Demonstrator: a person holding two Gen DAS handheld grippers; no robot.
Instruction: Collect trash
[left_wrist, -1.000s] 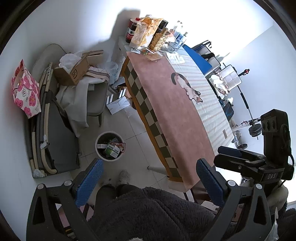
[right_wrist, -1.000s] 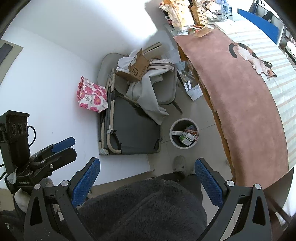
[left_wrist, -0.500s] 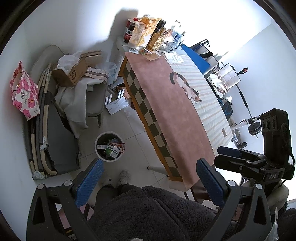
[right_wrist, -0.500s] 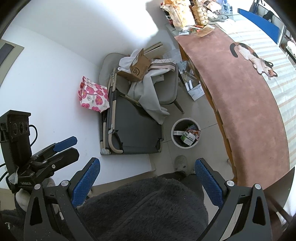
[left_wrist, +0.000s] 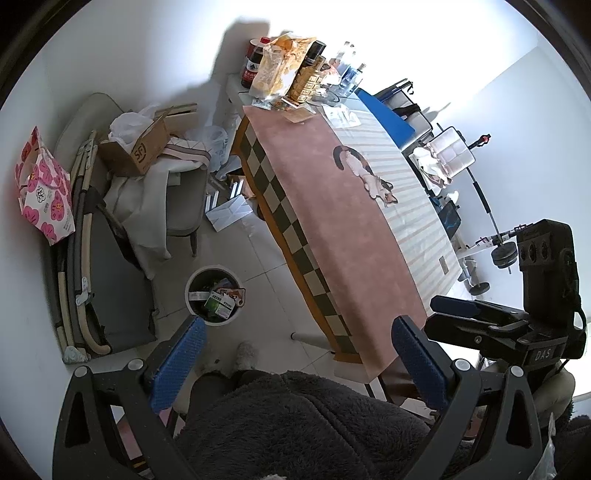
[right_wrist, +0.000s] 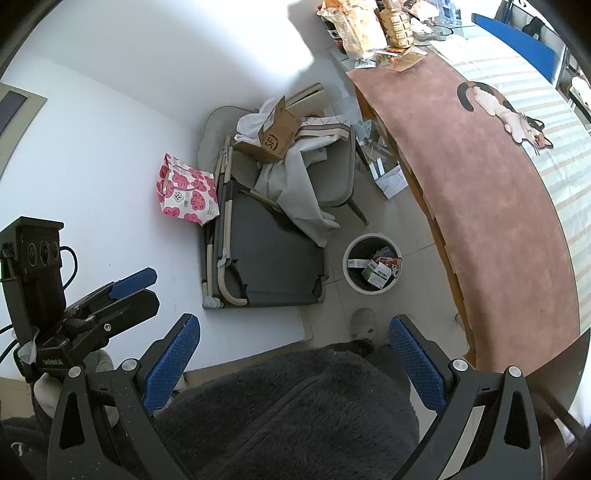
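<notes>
- Left gripper (left_wrist: 293, 360): jaws spread wide, nothing between the blue pads, held high over the person's dark fleece lap (left_wrist: 295, 424).
- Right gripper (right_wrist: 293, 358): same state, jaws spread and empty, also above the lap.
- Each gripper shows side-on in the other's camera: the right one at the right edge of the left view, the left one at the left edge of the right view.
- Trash bin (left_wrist: 214, 291): round, white-rimmed, on the tiled floor just left of the long table (left_wrist: 343, 229), near the person's slippered foot (left_wrist: 245, 356). Partly filled: green-and-white carton (left_wrist: 219, 304) and other wrappers inside.
- Bin in the right view (right_wrist: 372, 263) sits between the folded cot (right_wrist: 266, 254) and the table edge.
- Table top near and middle is bare pink cloth with a cat print (left_wrist: 364, 175). Far end is cluttered: snack bags (left_wrist: 280, 66), bottles, small wrappers (left_wrist: 295, 110).
- Left of the bin: chair piled with cloth and an SF cardboard box (left_wrist: 138, 147); pink floral bag (left_wrist: 42, 188) against the wall.
- Loose papers (left_wrist: 231, 210) on the floor under the far table edge.
- Delta vs 1.0 s ago: small only. Both views drift slightly, scene shifts a little left in the left view and right in the right view. Jaw opening unchanged, bin contents unchanged, nothing picked up.
</notes>
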